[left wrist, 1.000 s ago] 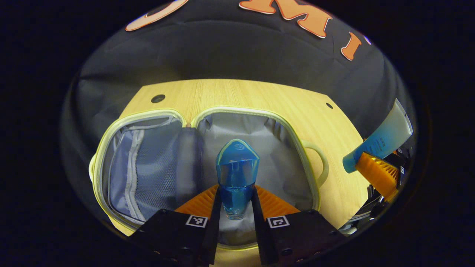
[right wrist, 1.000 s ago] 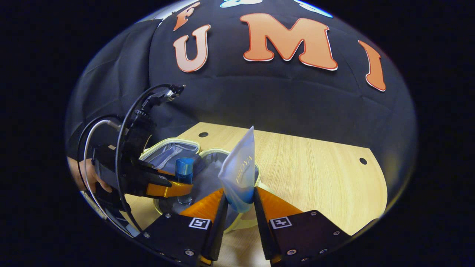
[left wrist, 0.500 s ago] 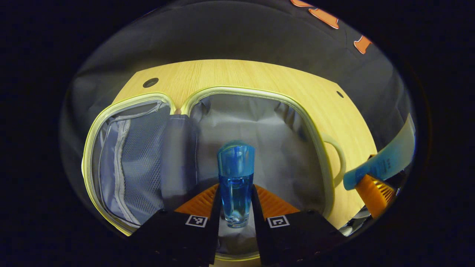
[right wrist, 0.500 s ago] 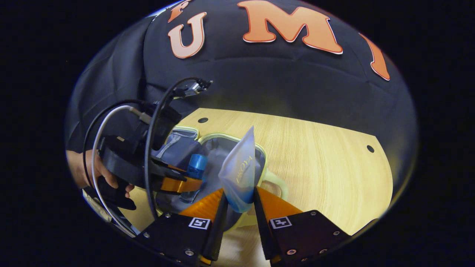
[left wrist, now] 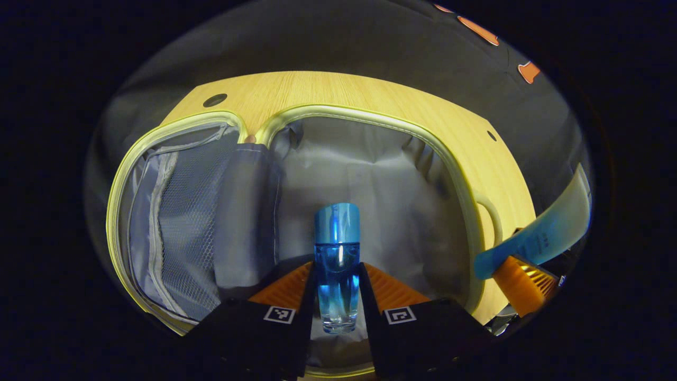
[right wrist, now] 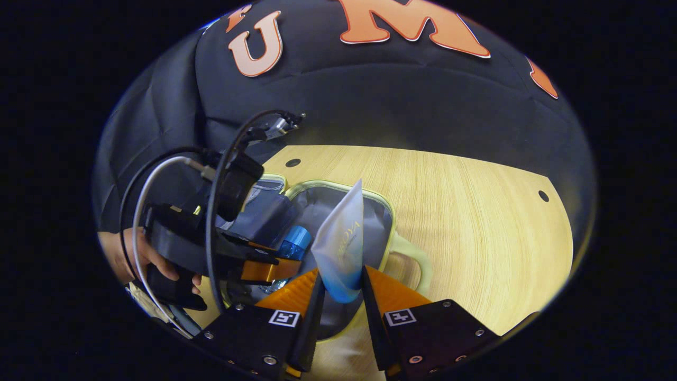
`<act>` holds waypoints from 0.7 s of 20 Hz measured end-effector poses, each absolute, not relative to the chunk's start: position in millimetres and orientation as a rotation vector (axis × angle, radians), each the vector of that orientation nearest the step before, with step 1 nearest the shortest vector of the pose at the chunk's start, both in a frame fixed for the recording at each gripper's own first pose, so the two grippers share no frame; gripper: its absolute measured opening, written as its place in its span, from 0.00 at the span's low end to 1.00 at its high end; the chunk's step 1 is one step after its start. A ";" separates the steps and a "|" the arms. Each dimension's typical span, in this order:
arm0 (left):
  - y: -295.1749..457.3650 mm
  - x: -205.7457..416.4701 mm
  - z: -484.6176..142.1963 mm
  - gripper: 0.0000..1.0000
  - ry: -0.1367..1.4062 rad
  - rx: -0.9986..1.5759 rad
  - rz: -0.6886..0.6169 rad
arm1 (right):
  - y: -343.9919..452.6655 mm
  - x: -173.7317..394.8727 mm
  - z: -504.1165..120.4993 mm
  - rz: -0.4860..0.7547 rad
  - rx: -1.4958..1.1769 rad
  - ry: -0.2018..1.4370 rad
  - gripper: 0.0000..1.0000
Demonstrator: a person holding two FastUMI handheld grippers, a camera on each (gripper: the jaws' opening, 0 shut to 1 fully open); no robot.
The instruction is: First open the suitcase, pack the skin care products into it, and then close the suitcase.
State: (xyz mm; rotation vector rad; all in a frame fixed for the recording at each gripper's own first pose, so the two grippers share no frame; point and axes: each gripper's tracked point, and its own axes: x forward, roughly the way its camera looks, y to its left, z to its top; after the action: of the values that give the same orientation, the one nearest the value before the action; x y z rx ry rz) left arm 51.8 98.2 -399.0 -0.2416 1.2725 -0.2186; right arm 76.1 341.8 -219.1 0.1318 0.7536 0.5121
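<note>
holding a blue glass bottle (left wrist: 337, 264) between both fingers, the left gripper (left wrist: 336, 296) hangs over the open suitcase (left wrist: 370, 159), above its grey lined right half. the bottle stands upright in the grip, cap up, and its clear base is just above the lining, or maybe touching; i cannot tell which. the left half of the suitcase has a mesh pocket (left wrist: 180, 211) with a zip. the suitcase lies flat on the wooden table (left wrist: 328, 90).

the right gripper (right wrist: 338, 296) is closed on the lower end of a soft skin care tube (right wrist: 344, 238), which points up and leans a little. in the right gripper view it is over the near right part of the suitcase, beside the pale handle (right wrist: 415, 264), and the left gripper is just to its left, held by a hand (right wrist: 127, 254).

the risk, i think, is the glass bottle: if the fingers part while it stands upright it may tip on the soft lining and roll. the two grippers are also near each other, so they may knock together, and the tube may land on the rim.
</note>
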 end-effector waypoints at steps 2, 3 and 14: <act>103.8 52.1 -389.4 0.47 1.238 -0.228 -0.225 | 346.6 72.4 -222.8 0.521 0.132 0.766 0.44; 109.6 53.0 -382.7 0.47 1.214 -0.211 -0.227 | 348.1 73.2 -224.8 0.524 0.136 0.775 0.39; 273.5 34.2 -256.5 0.84 0.938 -0.195 0.055 | 375.7 59.9 -274.4 0.542 0.135 0.961 0.44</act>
State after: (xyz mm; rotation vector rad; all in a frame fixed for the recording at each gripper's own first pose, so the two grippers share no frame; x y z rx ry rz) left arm 34.2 273.5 -256.5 -0.1948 0.9385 0.0549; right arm 59.9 375.7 -274.4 0.1347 0.9606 0.5416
